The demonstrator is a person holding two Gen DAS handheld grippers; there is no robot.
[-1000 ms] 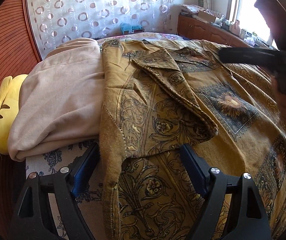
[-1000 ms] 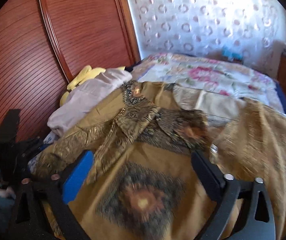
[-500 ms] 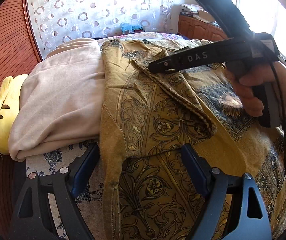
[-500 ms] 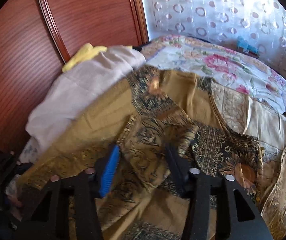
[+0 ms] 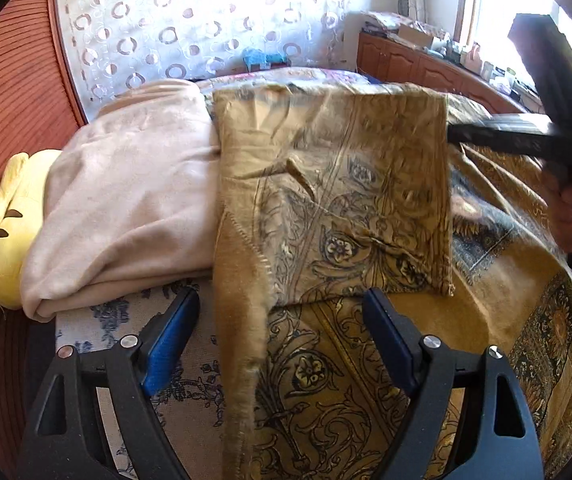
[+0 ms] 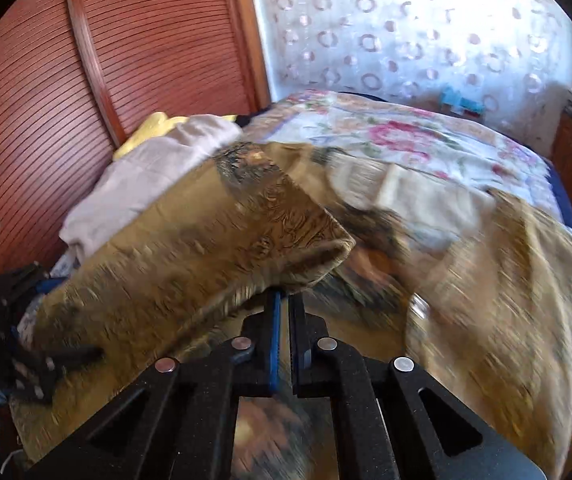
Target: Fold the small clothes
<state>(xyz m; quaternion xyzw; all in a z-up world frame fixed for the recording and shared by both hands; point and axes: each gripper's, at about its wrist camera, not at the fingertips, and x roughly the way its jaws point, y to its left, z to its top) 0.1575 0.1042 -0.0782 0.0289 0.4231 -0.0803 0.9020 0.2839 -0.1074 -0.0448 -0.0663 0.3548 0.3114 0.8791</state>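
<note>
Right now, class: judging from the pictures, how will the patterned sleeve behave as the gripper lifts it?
Probably floppy: the patterned sleeve sags and creases where the right gripper pinches its edge. Likely light, since one thin pinch carries it. It may slip out; only the edge is clamped.

Lifted garment flap (image 5: 334,200) across the middle, possibly blocking passage

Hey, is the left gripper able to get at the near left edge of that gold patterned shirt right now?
Probably yes. The left gripper is open, its jaws straddling the gold patterned shirt edge with nothing between. The beige blanket lies off to the side, and the right gripper grips farther away.
</note>
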